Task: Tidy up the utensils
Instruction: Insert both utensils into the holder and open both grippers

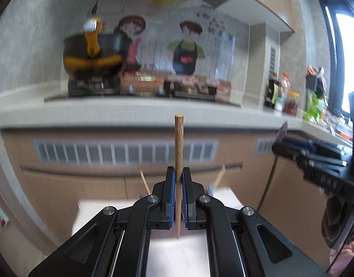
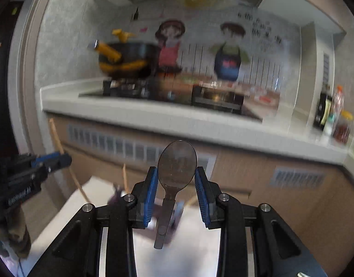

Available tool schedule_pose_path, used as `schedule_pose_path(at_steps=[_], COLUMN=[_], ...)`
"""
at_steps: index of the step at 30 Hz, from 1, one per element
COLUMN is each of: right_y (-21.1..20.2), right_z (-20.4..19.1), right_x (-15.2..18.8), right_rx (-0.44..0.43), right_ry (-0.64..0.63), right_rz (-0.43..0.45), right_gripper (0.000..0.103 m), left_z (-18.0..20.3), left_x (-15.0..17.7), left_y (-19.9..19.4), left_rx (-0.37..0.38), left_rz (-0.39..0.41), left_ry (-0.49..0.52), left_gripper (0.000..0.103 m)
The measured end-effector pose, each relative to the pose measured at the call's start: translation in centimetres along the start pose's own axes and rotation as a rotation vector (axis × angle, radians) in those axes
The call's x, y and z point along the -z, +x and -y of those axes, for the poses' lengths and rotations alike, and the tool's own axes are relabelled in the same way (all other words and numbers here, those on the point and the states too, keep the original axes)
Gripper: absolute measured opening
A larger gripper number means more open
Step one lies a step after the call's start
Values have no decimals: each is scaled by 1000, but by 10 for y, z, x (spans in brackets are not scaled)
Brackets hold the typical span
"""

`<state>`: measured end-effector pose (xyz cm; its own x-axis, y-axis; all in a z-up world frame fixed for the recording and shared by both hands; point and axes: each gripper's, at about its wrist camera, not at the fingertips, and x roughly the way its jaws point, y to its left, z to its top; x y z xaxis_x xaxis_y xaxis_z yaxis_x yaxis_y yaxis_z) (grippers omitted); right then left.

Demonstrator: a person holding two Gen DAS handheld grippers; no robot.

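Note:
My left gripper [image 1: 178, 180] is shut on a wooden chopstick [image 1: 178, 152] that stands upright between its blue pads, raised above a white table [image 1: 177, 254]. My right gripper [image 2: 177, 180] is shut on a dark metal spoon [image 2: 177, 164], bowl up and handle hanging down, held by the sides of the bowl. The right gripper also shows in the left wrist view [image 1: 315, 154] at the right edge. The left gripper and its chopstick [image 2: 54, 136] show at the left of the right wrist view. More chopsticks [image 1: 219, 175] stick up behind the table's far edge.
A kitchen counter [image 1: 130, 113] runs across ahead with a gas hob and a black and orange pot [image 1: 93, 53]. Bottles and jars [image 1: 283, 97] stand at its right end. Cabinet fronts with vent grilles [image 1: 123, 152] lie below. The views are blurred by motion.

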<state>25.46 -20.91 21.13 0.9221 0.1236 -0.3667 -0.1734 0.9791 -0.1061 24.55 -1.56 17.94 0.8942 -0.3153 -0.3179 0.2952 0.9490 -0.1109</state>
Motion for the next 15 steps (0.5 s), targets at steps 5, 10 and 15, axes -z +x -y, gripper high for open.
schedule_pose_path(at_steps=[5, 10, 15], right_y=[46, 95, 141], right_z=[2, -5, -2], right_x=[-26, -4, 31], right_rx=[17, 9, -9], right_ry=[8, 1, 10], right_rz=[39, -23, -135], right_gripper=[30, 30, 30], left_z=[-13, -25, -38], left_x=[-33, -30, 5], left_y=[31, 77, 126], left_rx=[-2, 10, 31], left_rz=[37, -7, -119], left_ry=[-7, -29, -61], left_gripper=[6, 6, 6])
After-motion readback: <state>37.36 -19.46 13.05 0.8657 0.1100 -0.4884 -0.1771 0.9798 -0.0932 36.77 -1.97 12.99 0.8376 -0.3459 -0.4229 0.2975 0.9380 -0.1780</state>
